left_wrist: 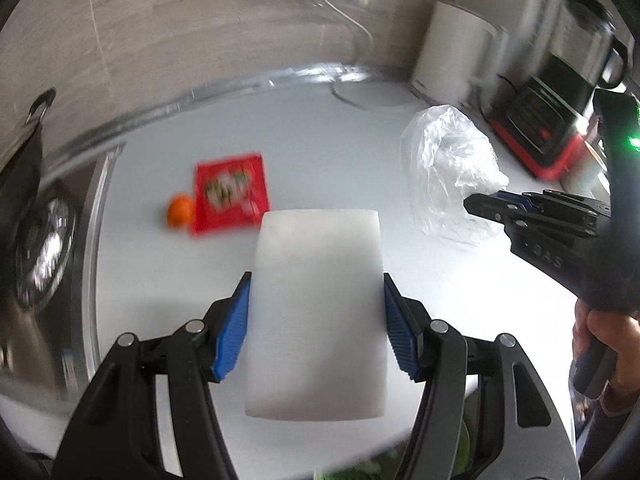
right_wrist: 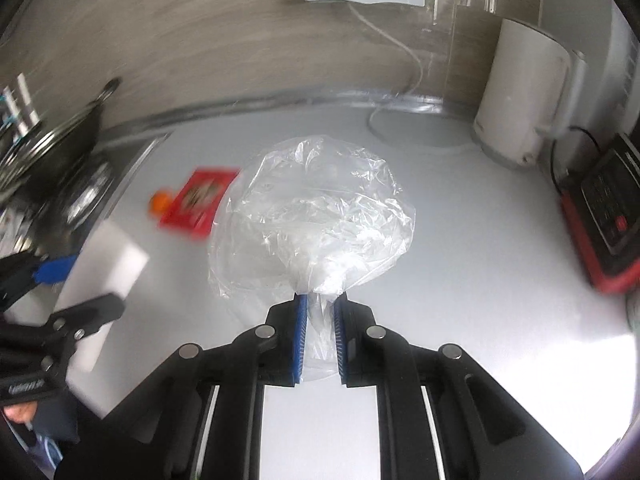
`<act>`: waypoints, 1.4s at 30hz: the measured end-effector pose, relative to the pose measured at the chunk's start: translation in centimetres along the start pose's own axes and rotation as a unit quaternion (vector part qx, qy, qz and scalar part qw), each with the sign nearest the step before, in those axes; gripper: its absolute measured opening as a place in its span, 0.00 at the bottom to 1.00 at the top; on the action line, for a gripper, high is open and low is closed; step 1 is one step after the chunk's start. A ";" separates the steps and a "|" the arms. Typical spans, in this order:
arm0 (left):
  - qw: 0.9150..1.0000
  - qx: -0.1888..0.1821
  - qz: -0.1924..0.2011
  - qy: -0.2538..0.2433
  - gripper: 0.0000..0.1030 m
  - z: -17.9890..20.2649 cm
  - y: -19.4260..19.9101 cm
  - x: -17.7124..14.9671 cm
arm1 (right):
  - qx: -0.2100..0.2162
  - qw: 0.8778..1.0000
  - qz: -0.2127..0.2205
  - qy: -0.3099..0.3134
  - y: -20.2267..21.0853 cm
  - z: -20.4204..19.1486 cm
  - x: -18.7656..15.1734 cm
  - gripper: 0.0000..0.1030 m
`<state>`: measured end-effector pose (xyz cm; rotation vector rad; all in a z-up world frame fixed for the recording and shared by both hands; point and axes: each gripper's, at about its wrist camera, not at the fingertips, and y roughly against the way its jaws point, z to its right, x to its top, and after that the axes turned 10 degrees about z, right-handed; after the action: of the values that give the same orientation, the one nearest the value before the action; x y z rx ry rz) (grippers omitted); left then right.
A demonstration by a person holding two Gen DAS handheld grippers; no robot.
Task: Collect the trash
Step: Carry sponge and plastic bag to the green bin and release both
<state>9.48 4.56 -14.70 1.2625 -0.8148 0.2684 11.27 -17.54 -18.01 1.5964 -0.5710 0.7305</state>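
My left gripper [left_wrist: 317,280] is shut on a white foam block [left_wrist: 316,312] and holds it above the white counter; the block also shows at the left of the right wrist view [right_wrist: 108,280]. My right gripper [right_wrist: 320,304] is shut on a crumpled clear plastic bag [right_wrist: 316,216], which balloons out ahead of the fingers. In the left wrist view the bag [left_wrist: 452,176] hangs at the right gripper's tip [left_wrist: 480,204]. A red snack wrapper [left_wrist: 230,194] and a small orange fruit [left_wrist: 180,211] lie on the counter beyond the block; both also show in the right wrist view, wrapper [right_wrist: 198,200], fruit [right_wrist: 160,202].
A stove with a pot [left_wrist: 28,184] is at the left. A white kettle [right_wrist: 524,96] and a red-and-black appliance [right_wrist: 604,220] stand at the back right. A white cable [right_wrist: 400,52] runs down the wall to the white counter [right_wrist: 480,280].
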 end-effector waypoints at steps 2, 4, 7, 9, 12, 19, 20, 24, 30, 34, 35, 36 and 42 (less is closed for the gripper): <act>1.000 -0.003 -0.007 -0.005 0.57 1.0 1.4 -2.2 | 0.006 1.000 -0.008 0.008 2.6 -0.2 -2.5 0.13; 1.000 -0.004 -0.011 -0.006 0.57 1.6 2.7 -4.0 | 0.019 1.000 -0.020 0.009 4.7 -0.7 -5.1 0.13; 1.000 -0.013 -0.017 0.001 0.57 2.8 4.4 -6.8 | 0.028 0.999 -0.034 0.010 7.0 -1.3 -8.2 0.14; 1.000 -0.023 -0.019 0.006 0.58 3.5 5.6 -8.9 | 0.037 0.998 -0.042 0.009 8.2 -1.6 -10.1 0.14; 0.998 -0.046 -0.048 -0.014 0.57 4.8 6.2 -12.6 | 0.046 0.997 -0.057 0.010 9.9 -2.1 -13.1 0.14; 0.983 -0.102 -0.136 -0.063 0.58 8.0 4.7 -20.6 | 0.047 0.996 -0.081 -0.006 12.0 -1.3 -17.4 0.15; 0.981 -0.109 -0.145 -0.070 0.58 8.5 4.1 -21.6 | 0.047 0.995 -0.084 -0.007 12.2 -1.2 -17.9 0.15; 0.975 -0.104 -0.175 -0.088 0.75 9.6 2.4 -23.3 | 0.054 0.994 -0.091 -0.001 12.7 -1.2 -18.9 0.15; 0.978 -0.085 -0.165 -0.090 0.83 9.6 3.1 -23.0 | 0.072 0.993 -0.097 0.003 13.3 -1.4 -19.7 0.15; 0.987 -0.034 -0.144 -0.064 0.83 7.4 4.7 -21.3 | 0.097 0.990 -0.099 0.011 13.7 -2.0 -20.1 0.16; 0.989 -0.017 -0.138 -0.057 0.83 7.2 5.2 -21.1 | 0.105 0.989 -0.100 0.018 13.7 -2.5 -20.2 0.16; 0.990 0.013 -0.132 -0.047 0.83 6.2 5.7 -20.6 | 0.115 0.988 -0.103 0.027 13.6 -3.1 -20.4 0.16; 0.992 0.090 -0.087 0.004 0.88 1.5 8.8 -18.0 | 0.159 0.977 -0.126 0.067 12.3 -6.3 -21.9 0.16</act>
<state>-8.92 10.39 -20.17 1.4930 -0.6789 0.2095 -13.30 -14.04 -25.31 1.8567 -0.1502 0.7560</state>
